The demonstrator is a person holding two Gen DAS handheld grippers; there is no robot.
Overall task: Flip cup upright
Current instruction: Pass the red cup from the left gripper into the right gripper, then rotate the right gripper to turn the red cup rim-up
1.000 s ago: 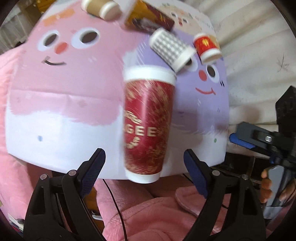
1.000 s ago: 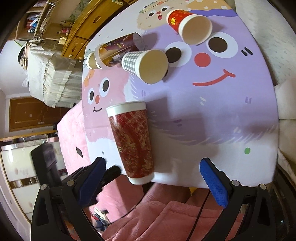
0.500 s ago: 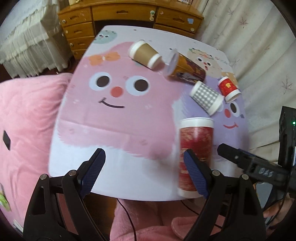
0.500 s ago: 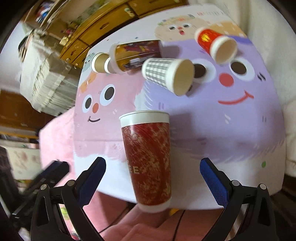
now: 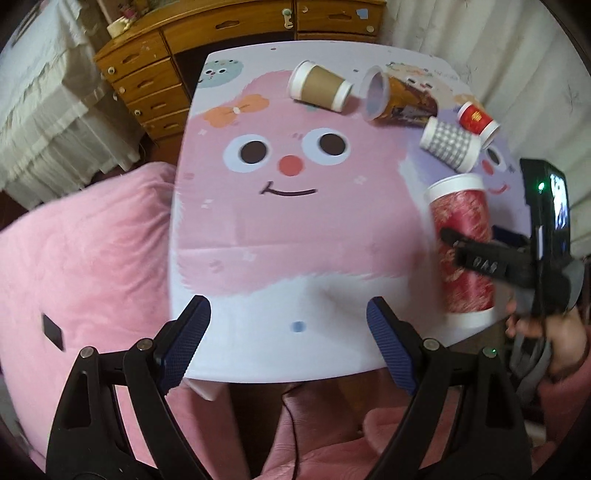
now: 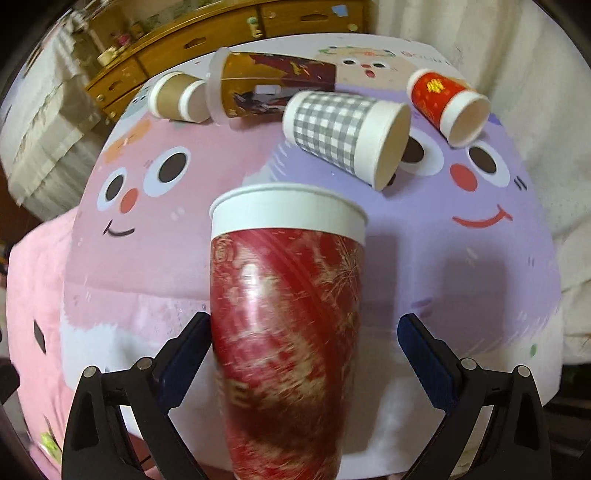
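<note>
A tall red cup with a white rim [image 6: 284,325] stands upright near the table's front edge, between the open fingers of my right gripper [image 6: 303,354]; its left side is against the left finger, the right finger is apart from it. In the left wrist view the same cup [image 5: 461,243] stands at the right with the right gripper's finger across it. My left gripper [image 5: 288,343] is open and empty over the table's front edge. Four cups lie on their sides at the back: brown [image 6: 177,96], dark printed [image 6: 273,86], grey checked [image 6: 343,133], small red [image 6: 447,103].
The table [image 5: 295,229] has a pink and purple cartoon cover. A pink blanket [image 5: 85,266] lies to its left. A wooden dresser [image 5: 229,33] stands behind it. A white curtain [image 6: 517,66] hangs at the right.
My right gripper has closed in on the upright red cup, which now fills the space between its fingers. My left gripper has drawn back and swung left, away from the cup.
</note>
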